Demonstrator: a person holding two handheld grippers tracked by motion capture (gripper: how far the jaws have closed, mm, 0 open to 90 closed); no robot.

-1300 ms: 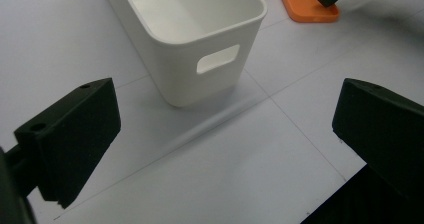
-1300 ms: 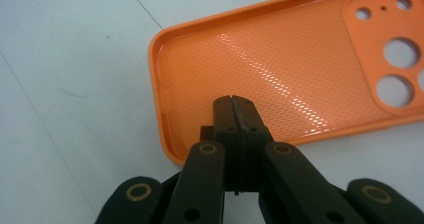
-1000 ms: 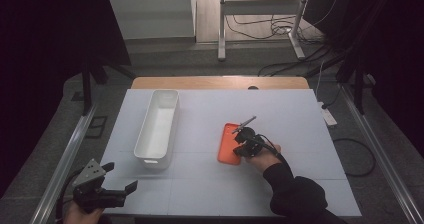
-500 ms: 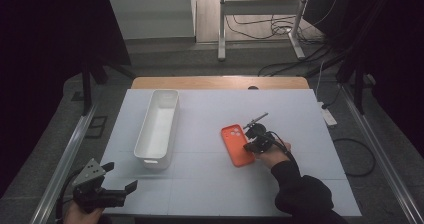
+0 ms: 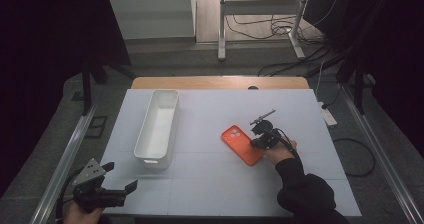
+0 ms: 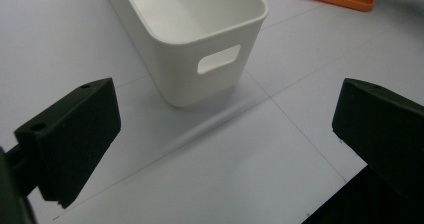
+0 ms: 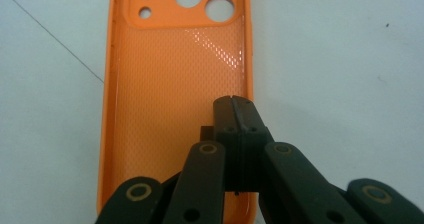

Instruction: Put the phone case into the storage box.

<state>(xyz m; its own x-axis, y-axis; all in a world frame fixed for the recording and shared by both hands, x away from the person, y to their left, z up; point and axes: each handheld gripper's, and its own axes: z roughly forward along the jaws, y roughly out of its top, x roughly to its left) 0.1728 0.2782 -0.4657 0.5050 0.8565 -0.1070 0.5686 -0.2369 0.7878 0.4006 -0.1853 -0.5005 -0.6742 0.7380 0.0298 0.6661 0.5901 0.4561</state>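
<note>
Left gripper (image 5: 121, 191): held at the near left corner of the white table (image 5: 210, 189), jaws spread wide with nothing between them. In the left gripper view the two black jaws stand far apart over bare table, pointing toward the short end of the white bin (image 6: 192, 39).

White bin (image 5: 157, 126): long and narrow, upright, standing on the left half of the table, its long side running away from the person. Its inside appears bare. A handle slot is cut in the near end wall. It stands well apart from both grippers.

Orange phone case (image 5: 240, 144): lying flat just right of the table's middle, turned at a slant, open side up, camera holes at the far end. It is well apart from the bin.

Right gripper (image 5: 261, 140): held by a hand in a dark sleeve, at the case's right edge. In the right gripper view its jaws are pressed together, tips over the near right part of the case (image 7: 175, 109). Whether they pinch the case's rim cannot be told.
</note>
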